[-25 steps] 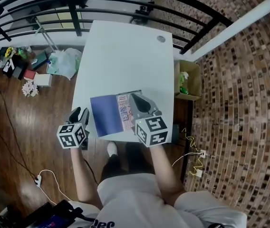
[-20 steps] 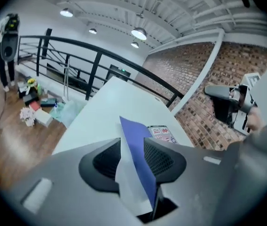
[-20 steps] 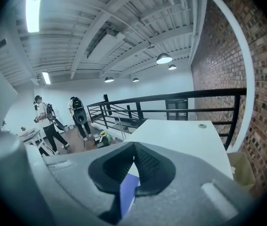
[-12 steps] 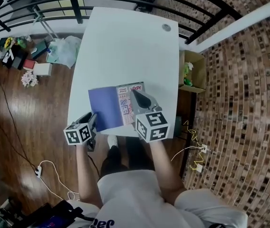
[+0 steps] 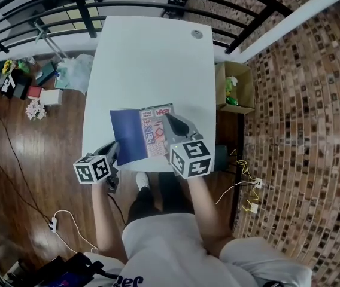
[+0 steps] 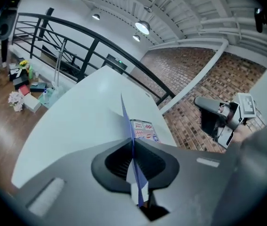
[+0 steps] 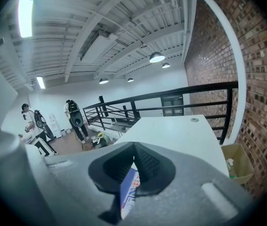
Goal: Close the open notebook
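The notebook [image 5: 128, 137] lies open near the front edge of the white table [image 5: 152, 58], its blue cover to the left and a printed page [image 5: 153, 130] to the right. My left gripper [image 5: 114, 152] is at the cover's near left corner. Its jaws have just been closing, and in the left gripper view they [image 6: 133, 142] are shut on the thin blue cover [image 6: 124, 113], which stands on edge between them. My right gripper [image 5: 169, 120] sits at the notebook's right edge. In the right gripper view it [image 7: 134, 148] is shut on the notebook [image 7: 128, 192].
A black railing [image 5: 128, 8] runs behind the table. A cardboard box [image 5: 234, 94] stands on the floor to the right, and bags and small items [image 5: 32, 82] lie on the wood floor to the left. A round grommet [image 5: 197, 34] is at the table's far corner.
My left gripper has moved right from beside the table to the notebook's near left corner and has shut on the blue cover. The right gripper has stayed at the notebook's right edge.
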Demonstrator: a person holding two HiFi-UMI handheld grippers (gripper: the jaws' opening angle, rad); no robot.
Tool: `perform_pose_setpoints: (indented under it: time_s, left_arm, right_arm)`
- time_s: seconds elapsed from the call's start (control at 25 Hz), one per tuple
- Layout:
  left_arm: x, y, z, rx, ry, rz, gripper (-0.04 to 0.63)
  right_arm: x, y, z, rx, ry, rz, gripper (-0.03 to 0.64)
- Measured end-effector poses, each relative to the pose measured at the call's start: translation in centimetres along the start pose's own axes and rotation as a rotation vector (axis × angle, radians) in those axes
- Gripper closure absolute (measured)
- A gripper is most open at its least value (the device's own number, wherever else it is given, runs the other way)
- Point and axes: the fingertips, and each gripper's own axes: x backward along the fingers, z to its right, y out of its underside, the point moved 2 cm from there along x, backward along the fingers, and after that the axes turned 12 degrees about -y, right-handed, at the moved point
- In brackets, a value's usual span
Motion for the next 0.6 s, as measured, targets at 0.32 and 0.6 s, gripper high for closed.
perform_pose_setpoints:
  time_s: [0.32,0.6]
  left_arm:
    - [-0.6,-2.1,8.0,-0.075,0.117,0.017,0.551]
    - [-4.5,-0.2,14.3,-0.085,0.224,-0.027,0.523]
  right_arm:
    - [4.4,-0.8,2.0,-0.013,0.072,0.058,0.626]
    - [9.7,0.4,6.7,-0.062,0.183,0.08,0.626]
